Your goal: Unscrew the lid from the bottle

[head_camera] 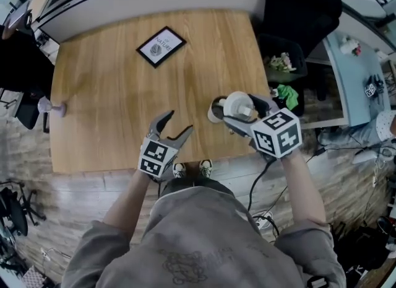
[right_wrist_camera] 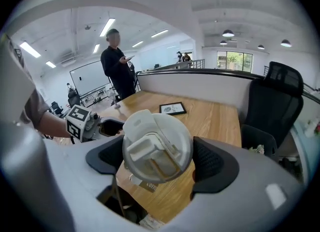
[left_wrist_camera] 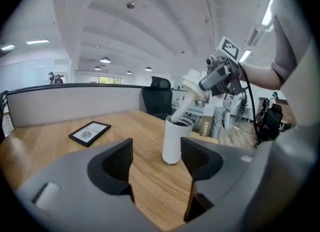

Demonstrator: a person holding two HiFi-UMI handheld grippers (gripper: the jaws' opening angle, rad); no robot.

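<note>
**A:** Head view first: where is the lid?

**B:** The right gripper clenches the lid just over the bottle, at the table's four o'clock. It looks unscrewed.

**A:** Left gripper view?

**B:** The left gripper is released and empty, with the bottle at one o'clock beyond it. A ribbed straw dips into the mouth, so the lid likely needs lifting higher.

**A:** Right gripper view?

**B:** The lid is squeezed between both jaws, top facing the camera.

White bottle, white lid; pale wood-grain table; black-framed white card; black-and-white square markers on left gripper and right gripper.
</note>
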